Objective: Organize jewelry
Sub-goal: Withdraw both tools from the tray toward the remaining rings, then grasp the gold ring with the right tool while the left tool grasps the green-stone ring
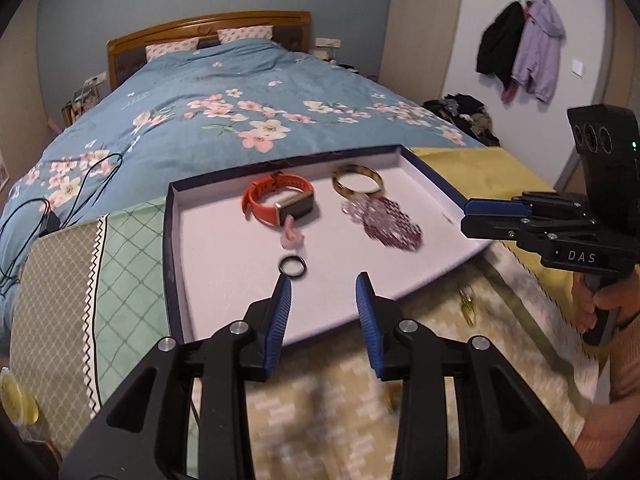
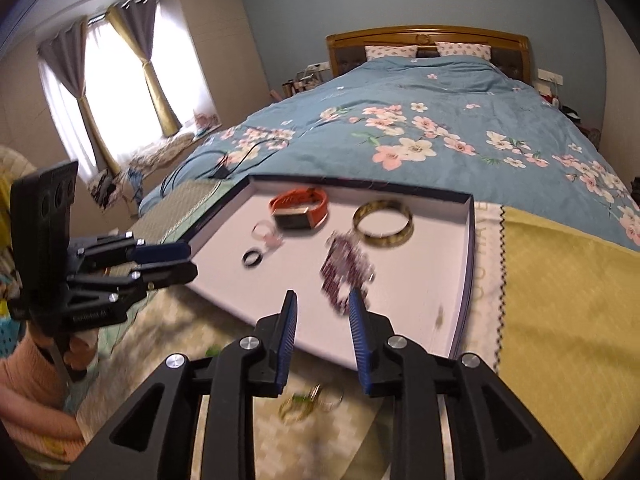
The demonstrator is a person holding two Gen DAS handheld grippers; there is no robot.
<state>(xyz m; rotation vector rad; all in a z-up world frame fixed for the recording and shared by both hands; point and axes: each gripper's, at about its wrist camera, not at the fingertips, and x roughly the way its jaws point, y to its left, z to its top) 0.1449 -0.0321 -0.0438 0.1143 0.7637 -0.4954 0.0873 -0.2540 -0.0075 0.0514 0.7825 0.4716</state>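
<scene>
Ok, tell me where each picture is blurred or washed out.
Left wrist view: the patterned cloth under the left tool is smeared, and the purple beaded piece is soft; the watch and black ring stay fairly sharp. Right wrist view: motion blur smears the beaded piece, the ring and the loose jewelry on the cloth; the window is blown out white.

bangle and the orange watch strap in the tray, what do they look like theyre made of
The bangle looks like glossy resin or polished stone: mottled brown and cream, with a smooth shine. It could be either. The orange watch strap looks like matte silicone rubber: even colour, soft bend, no glare. Its case seems to be brushed metal.
</scene>
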